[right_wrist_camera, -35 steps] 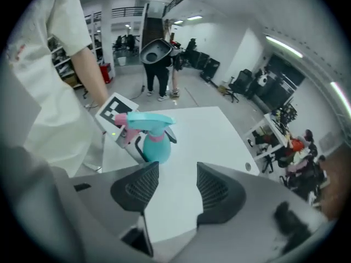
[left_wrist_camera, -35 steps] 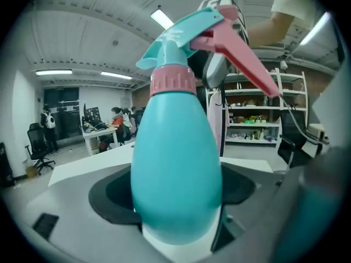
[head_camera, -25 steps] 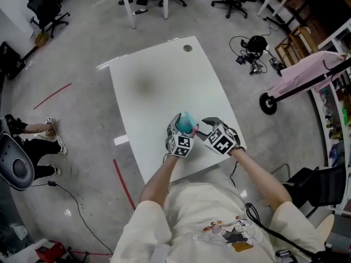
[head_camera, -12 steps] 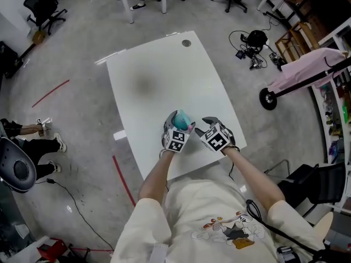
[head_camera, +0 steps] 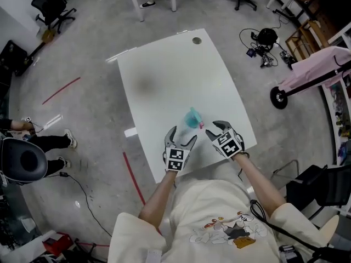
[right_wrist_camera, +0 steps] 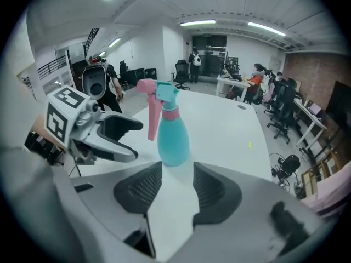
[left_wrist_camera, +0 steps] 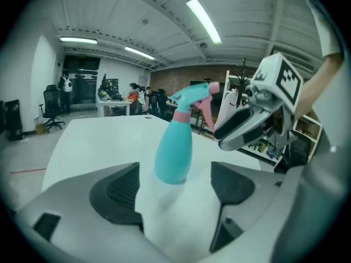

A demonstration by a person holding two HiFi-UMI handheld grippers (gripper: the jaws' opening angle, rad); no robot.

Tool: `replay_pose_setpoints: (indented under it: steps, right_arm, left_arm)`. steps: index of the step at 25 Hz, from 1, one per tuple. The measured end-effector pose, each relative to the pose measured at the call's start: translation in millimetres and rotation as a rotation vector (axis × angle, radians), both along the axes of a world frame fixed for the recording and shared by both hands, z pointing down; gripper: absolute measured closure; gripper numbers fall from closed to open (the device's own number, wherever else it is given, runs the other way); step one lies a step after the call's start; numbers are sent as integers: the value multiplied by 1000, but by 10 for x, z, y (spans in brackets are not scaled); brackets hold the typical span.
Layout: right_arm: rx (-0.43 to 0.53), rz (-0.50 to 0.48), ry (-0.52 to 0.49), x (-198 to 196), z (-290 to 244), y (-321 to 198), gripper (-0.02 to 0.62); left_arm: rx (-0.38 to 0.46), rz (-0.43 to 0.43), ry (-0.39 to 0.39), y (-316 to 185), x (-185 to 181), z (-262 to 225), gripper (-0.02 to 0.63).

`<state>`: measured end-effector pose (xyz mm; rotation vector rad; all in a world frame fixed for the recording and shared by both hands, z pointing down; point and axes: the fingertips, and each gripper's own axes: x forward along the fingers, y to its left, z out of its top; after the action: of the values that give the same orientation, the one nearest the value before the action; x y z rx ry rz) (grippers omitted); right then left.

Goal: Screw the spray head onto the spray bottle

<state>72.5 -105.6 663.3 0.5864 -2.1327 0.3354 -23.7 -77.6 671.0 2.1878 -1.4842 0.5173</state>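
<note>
A white table (head_camera: pixel 164 64) stands in front of me, with a round grommet (head_camera: pixel 196 40) near its far right corner and a grey smudge (head_camera: pixel 145 84) toward its left edge. Off that edge a red tape line (head_camera: pixel 61 90) marks the floor. A second strip (head_camera: pixel 132 171) runs by the near left corner. Past the right edge I see tangled cables (head_camera: pixel 263 41) and a pink-draped cart (head_camera: pixel 321 64). An office chair (head_camera: pixel 50 5) stands beyond the far left corner.

No legible text, number or brand recorded, coded square markers (head_camera: pixel 176 160) noted on left gripper (head_camera: pixel 183 136) and right gripper (head_camera: pixel 214 129), patterns only, cartoon print (head_camera: pixel 222 232) on shirt (head_camera: pixel 203 201), lettering not resolved.
</note>
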Motion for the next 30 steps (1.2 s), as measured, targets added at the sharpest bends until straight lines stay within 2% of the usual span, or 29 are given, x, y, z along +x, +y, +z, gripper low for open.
replay_pose_setpoints:
  steps: [2,3,4,5,6,7,9,12,16,20,24,30]
  right_arm:
    - [50,51,-40,50,-104,-21,486]
    - [72,73,-58,72,-166,-24,513]
    - [91,87,-74,92,-227,-11,544]
    - [105,95,-89,107,-286,13,571]
    - [112,97,-106,112,-340,45,582]
    - [109,95,-123,111,-378,80,588]
    - [96,87,-148,107,-428,138,589]
    - [90,74,-171,126,-465,116,589]
    - [69,81,-210,163,-498,74,591]
    - [63,68,-253,171,-581,78,591]
    - [39,86,-275,177,-571,54,591]
    - [68,32,-277,119,-668,112,591]
  left_arm:
    - [-33,-78,-50,172,-80,-142,297]
    - [-62,-114,-81,247,-111,-178,330]
    - [-85,-152,-97,317,-132,-240,396]
    - [-96,-188,-93,375,-135,-342,501]
    - [-100,-217,-70,412,-112,-469,578]
    - [-104,-233,-41,426,-61,-592,600]
    - [-109,-230,-29,409,78,-742,600]
    - [-98,-183,-117,343,232,-768,600]
    - [-105,-185,-150,334,291,-816,600]
    - [-94,-212,-163,291,323,-987,601]
    - [-95,-196,-172,267,383,-992,601]
    - [-88,-189,-193,304,452,-1006,601]
